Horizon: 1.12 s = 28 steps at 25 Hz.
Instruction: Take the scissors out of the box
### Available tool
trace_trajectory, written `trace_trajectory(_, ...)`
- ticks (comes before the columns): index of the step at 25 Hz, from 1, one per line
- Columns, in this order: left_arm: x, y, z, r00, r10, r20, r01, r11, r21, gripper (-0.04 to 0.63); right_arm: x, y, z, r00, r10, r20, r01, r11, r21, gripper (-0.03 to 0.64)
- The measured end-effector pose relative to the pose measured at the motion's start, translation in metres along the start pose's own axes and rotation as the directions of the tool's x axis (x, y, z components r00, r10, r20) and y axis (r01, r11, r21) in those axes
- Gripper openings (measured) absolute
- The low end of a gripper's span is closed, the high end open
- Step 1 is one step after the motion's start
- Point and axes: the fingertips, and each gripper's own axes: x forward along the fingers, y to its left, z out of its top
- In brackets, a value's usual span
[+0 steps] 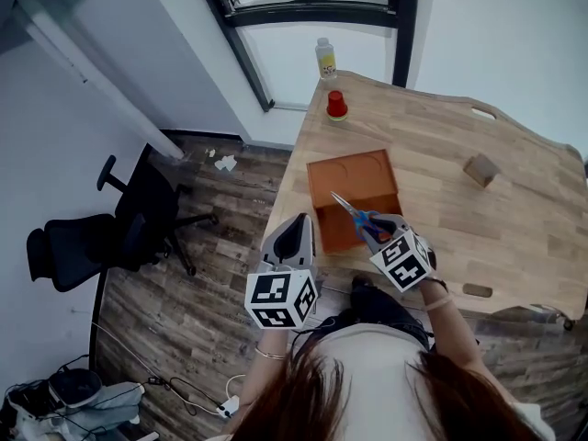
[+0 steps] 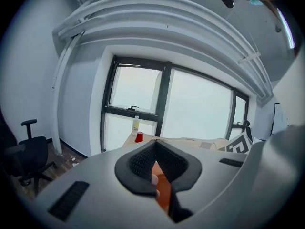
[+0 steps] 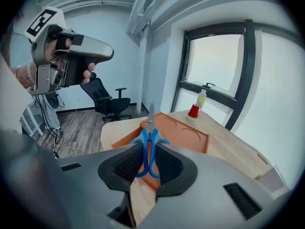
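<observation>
Scissors (image 3: 148, 147): blue plastic loop handles, slim steel blades closed to a point; clamped by the handles in the right gripper, blades sticking out past the jaws over the near part of the box; can't tell if fully clear of it.
Right gripper (image 3: 147, 162): grey shell, black ribbed pads; jaws narrow, pressing both handle loops; marker cube on the back.
Left gripper (image 2: 155, 160): same build; pad tips meet, nothing between them; held at the table edge just left of the box.
Box (image 1: 363, 177): orange, rectangular, shallow, open-topped; far section flat with curved embossed lines, near section deeper; sits at the table's near-left edge.
Table (image 1: 459, 219): light wood planks, rounded wavy edge.
Red cup (image 1: 337, 105): small, tapered, at the far corner.
Bottle (image 1: 325, 59): clear plastic, yellow label, white cap, just behind the cup.
Wooden block (image 1: 480, 169): small, squarish, well right of the box.
Office chair (image 1: 138, 219): black, on a wood-look floor left of the table.
</observation>
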Motion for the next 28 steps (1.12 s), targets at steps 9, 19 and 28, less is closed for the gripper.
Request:
trace_trajectory(9,-0.02,-0.007,0.007,0.999,-0.023,0.032,0.022,0.999,0.031,0.018,-0.032,0.005,0.029,0.989,-0.069,0.131,0.06,0.996,0.071,0.11)
trace_trajectory(19,-0.043,-0.014,0.012,0.997,-0.047,0.063,0.043,0.997,0.056,0.018,-0.069,0.012,0.051,0.957,-0.16,0.244,0.134,0.984,0.12,0.11)
trace_trajectory(28,-0.065,-0.023,0.011,0.994,-0.072,0.077,0.066,0.995,0.077,0.018,-0.101,0.022,0.062,0.925,-0.208,0.317,0.16,0.972,0.172,0.11)
